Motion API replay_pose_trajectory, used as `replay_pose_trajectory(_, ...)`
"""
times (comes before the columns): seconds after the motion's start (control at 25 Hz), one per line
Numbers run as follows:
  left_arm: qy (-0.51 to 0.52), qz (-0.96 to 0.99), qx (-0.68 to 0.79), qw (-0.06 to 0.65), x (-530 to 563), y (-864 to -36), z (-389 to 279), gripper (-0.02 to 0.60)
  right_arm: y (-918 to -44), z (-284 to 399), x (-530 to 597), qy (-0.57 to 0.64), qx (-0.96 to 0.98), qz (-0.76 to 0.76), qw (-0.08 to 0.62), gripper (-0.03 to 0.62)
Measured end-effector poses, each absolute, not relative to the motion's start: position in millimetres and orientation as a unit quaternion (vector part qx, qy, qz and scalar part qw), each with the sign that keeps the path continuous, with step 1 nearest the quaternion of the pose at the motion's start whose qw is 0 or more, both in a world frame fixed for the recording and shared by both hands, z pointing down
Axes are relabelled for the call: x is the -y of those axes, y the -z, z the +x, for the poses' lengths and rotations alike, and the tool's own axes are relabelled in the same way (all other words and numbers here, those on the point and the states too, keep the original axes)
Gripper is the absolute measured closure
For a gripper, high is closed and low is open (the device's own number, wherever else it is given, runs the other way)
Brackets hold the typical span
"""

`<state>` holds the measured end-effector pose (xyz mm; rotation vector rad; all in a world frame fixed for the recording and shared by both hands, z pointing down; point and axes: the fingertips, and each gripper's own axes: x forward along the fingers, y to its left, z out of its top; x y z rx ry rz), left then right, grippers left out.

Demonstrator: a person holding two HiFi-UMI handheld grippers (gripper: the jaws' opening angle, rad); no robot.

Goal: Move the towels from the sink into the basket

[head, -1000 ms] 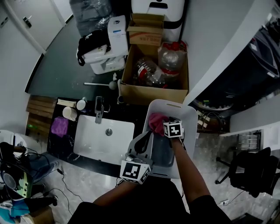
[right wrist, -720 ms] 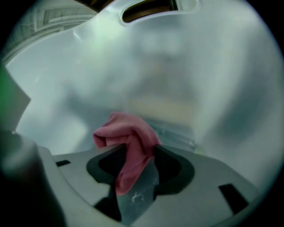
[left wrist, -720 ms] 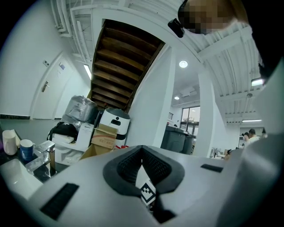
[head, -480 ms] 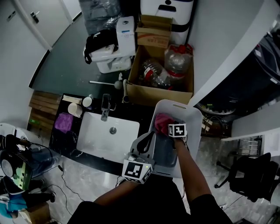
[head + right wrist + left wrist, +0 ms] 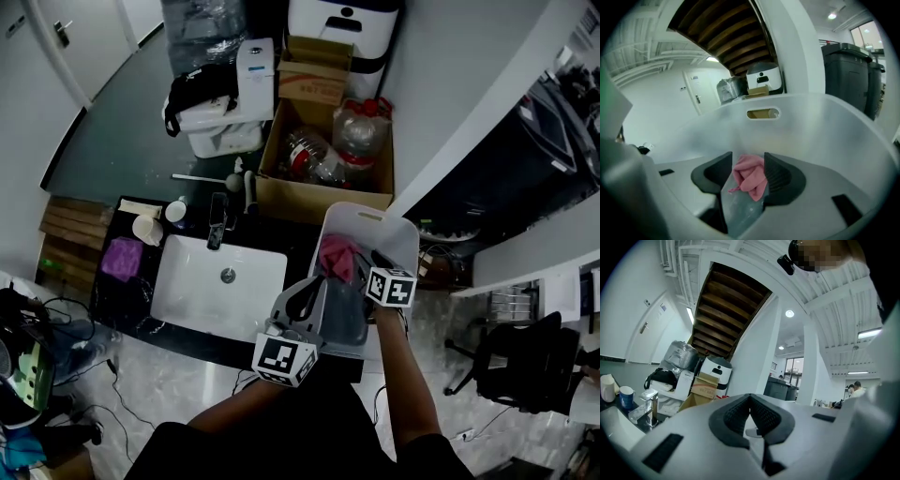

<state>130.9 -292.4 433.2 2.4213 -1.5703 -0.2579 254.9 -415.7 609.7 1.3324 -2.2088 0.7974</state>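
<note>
The pink towel [image 5: 337, 255] lies crumpled inside the white basket [image 5: 405, 236], towards its far left corner, on the floor to the right of the sink [image 5: 202, 302]. The right gripper [image 5: 373, 264] hangs over the basket, angled down into it, just to the near right of the towel. Its jaws have just been opening and now stand wide apart. In the right gripper view the towel [image 5: 750, 177] shows in the gap between the dark pads [image 5: 776, 177] but lies below them on the basket floor, and I see no squeeze on it. The left gripper [image 5: 305, 300] sits level at the basket's near left rim, between sink and basket, its jaws brought together at the tips with nothing in them [image 5: 750, 399]. A purple cloth [image 5: 121, 259] rests on the dark counter to the left of the sink, well apart from both grippers.
</note>
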Motion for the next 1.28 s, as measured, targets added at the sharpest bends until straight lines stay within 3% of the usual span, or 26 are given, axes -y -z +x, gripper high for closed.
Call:
replay_pose_trajectory(0.16,0.091,0.839,0.522,0.121,275.6,-432.9,125.0,0.571,-575.7,255.7,383.9,-0.276,0.798,0.508,0.170,0.384)
replay_pose_trajectory(0.32,0.097,0.845,0.509,0.127,260.5,-431.7,114.7,0.571,-537.4,243.1,356.4,-0.241,0.817,0.510,0.120,0.490)
replay_pose_trajectory(0.52,0.104,0.848,0.502,0.132,245.5,-427.8,99.8,0.571,-485.0,230.6,322.9,-0.198,0.830,0.515,0.076,0.554)
replay_pose_trajectory(0.8,0.106,0.852,0.497,0.121,227.7,-420.5,102.9,0.571,-433.2,227.0,261.4,-0.108,0.823,0.556,0.048,0.571)
replay_pose_trajectory(1.28,0.073,0.848,0.520,0.070,155.8,-404.1,138.5,0.571,-423.6,217.0,168.0,-0.077,0.849,0.521,0.026,0.571)
